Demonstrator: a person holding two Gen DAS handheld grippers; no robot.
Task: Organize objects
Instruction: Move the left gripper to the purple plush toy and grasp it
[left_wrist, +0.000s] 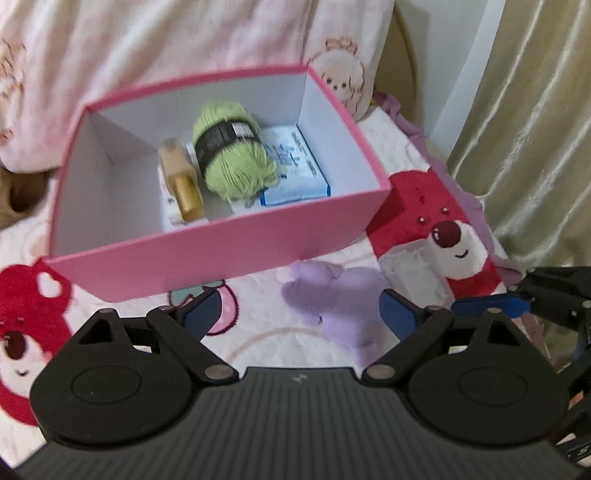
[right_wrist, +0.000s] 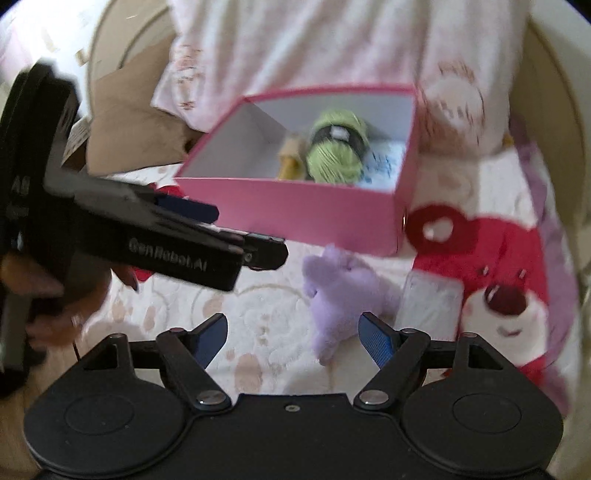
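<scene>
Grippers are both held low over a printed blanket (left_wrist: 266, 343), pointing toward a pink box (left_wrist: 207, 258). From its own wrist view the left gripper (left_wrist: 299, 314) has its blue pads spread wide with nothing between them, and it points at the near wall of the box. From its own camera the right gripper (right_wrist: 293, 338) is also released, with the jaws wide apart and no object in them. It is aimed at a purple plush toy (right_wrist: 343, 295), which lies on the blanket just in front of the box and near the right fingertip (right_wrist: 376, 341); the toy seems not to touch the pad, but the picture is blurred there.

In the right wrist view the left gripper (right_wrist: 236, 232) comes in from the left, tilted a little downward, and a hand (right_wrist: 55, 295) grips its handle.

Inside the box a ball of green yarn (left_wrist: 232, 155) lies in the middle, between a beige bottle with a gold cap (left_wrist: 183, 181) and a blue-and-white carton (left_wrist: 299, 173). A small white packet (right_wrist: 430, 306) lies on the blanket beside the plush toy.
</scene>
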